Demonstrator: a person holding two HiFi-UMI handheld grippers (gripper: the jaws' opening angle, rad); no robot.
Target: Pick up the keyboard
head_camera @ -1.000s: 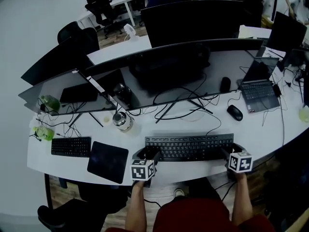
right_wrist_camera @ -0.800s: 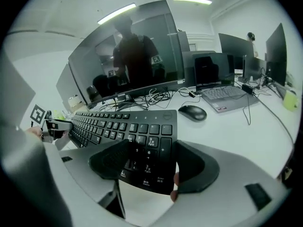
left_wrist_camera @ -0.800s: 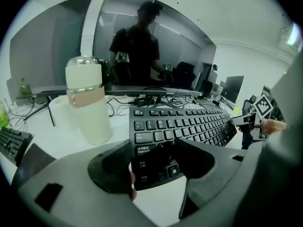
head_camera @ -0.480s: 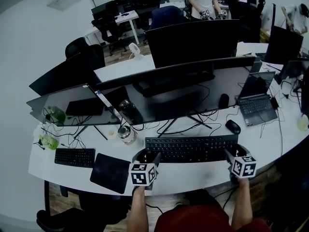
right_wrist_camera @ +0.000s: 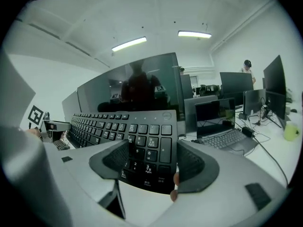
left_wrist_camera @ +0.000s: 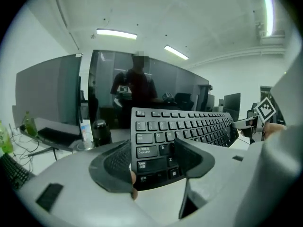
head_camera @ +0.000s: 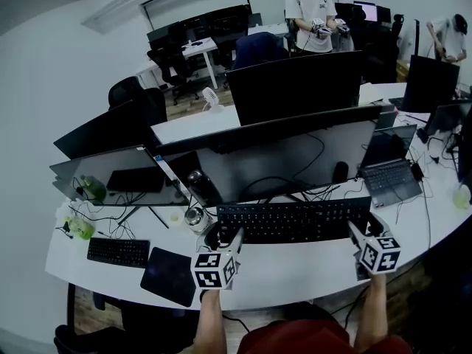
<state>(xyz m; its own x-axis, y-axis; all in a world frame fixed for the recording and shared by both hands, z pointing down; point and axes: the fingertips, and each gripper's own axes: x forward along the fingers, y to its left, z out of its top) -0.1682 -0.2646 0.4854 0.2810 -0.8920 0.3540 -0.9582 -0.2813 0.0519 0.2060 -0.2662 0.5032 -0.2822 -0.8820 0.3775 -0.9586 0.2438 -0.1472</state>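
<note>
A long black keyboard [head_camera: 293,220] hangs in the air above the white desk [head_camera: 295,271], held at both ends. My left gripper [head_camera: 221,243] is shut on its left end; in the left gripper view the keyboard [left_wrist_camera: 184,131] runs away to the right between the dark pads [left_wrist_camera: 113,167]. My right gripper [head_camera: 366,236] is shut on the right end, where the number pad of the keyboard [right_wrist_camera: 142,145] sits between the jaws. The keyboard tilts up toward me in both gripper views.
A wide curved monitor [head_camera: 287,153] stands just behind the keyboard, with cables under it. An open laptop [head_camera: 391,169] is at the right, a mouse pad [head_camera: 169,275] and a small second keyboard [head_camera: 118,251] at the left. A person [head_camera: 313,17] stands far behind.
The keyboard has risen off the desk with both grippers shut on its ends. The view has tilted up, showing more of the room behind.
</note>
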